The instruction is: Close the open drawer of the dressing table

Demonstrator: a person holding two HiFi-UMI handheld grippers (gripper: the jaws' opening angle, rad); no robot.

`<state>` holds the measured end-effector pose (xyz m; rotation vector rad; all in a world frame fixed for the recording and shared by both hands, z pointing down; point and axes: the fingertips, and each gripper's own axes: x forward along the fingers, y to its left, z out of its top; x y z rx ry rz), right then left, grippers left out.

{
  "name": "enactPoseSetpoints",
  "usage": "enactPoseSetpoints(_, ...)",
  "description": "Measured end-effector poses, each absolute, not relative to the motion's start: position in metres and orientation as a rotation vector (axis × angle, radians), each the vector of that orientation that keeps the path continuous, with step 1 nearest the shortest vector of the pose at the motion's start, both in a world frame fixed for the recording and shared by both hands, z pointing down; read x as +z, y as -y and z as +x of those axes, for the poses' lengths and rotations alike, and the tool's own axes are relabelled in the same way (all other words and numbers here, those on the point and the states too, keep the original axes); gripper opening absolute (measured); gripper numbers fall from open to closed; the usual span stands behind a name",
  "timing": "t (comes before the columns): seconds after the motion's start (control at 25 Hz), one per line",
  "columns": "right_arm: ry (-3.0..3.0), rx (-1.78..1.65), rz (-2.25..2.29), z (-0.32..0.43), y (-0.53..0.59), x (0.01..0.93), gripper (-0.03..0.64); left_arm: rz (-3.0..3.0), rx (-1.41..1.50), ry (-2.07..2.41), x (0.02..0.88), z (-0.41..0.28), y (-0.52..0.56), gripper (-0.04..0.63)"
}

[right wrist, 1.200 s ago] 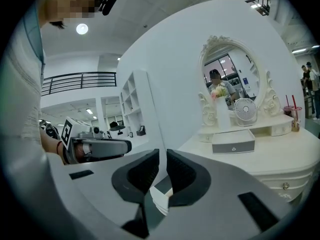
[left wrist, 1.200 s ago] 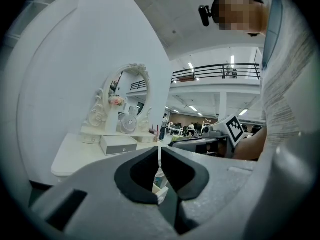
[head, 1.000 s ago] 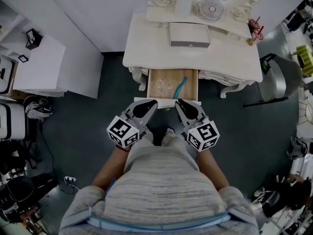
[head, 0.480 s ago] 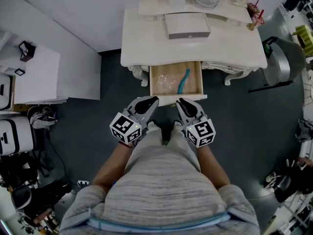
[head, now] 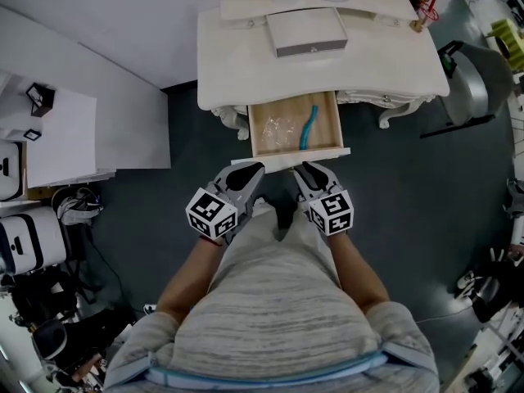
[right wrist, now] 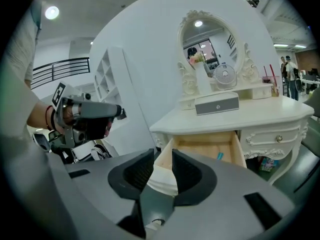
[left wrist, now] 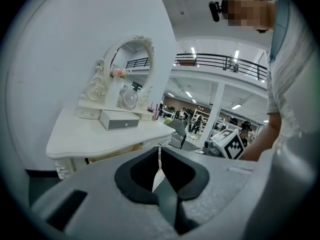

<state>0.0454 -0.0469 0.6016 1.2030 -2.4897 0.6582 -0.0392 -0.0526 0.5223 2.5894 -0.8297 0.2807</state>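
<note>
The white dressing table (head: 246, 64) stands against the far wall, with a grey box (head: 307, 31) on its top. Its drawer (head: 288, 161) hangs open toward me from the middle of the table, its white front panel at the near end. My left gripper (head: 246, 173) and right gripper (head: 311, 170) sit side by side at that front panel, tips right up against it. My left fingers are pressed nearly together, with only a thin white slit between them. My right fingers are slightly parted, and the white drawer front shows in the gap. Inside the drawer lie a crumpled clear bag (head: 280, 129) and, right of it, a slim blue object (head: 309, 128).
</note>
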Motion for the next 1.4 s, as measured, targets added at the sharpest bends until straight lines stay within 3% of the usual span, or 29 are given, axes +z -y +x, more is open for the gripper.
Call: enactPoseSetpoints(1.4, 2.029, 1.015, 1.161, 0.040, 0.030, 0.762, 0.101, 2.495, 0.291, 0.913, 0.543, -0.072, 0.045, 0.018)
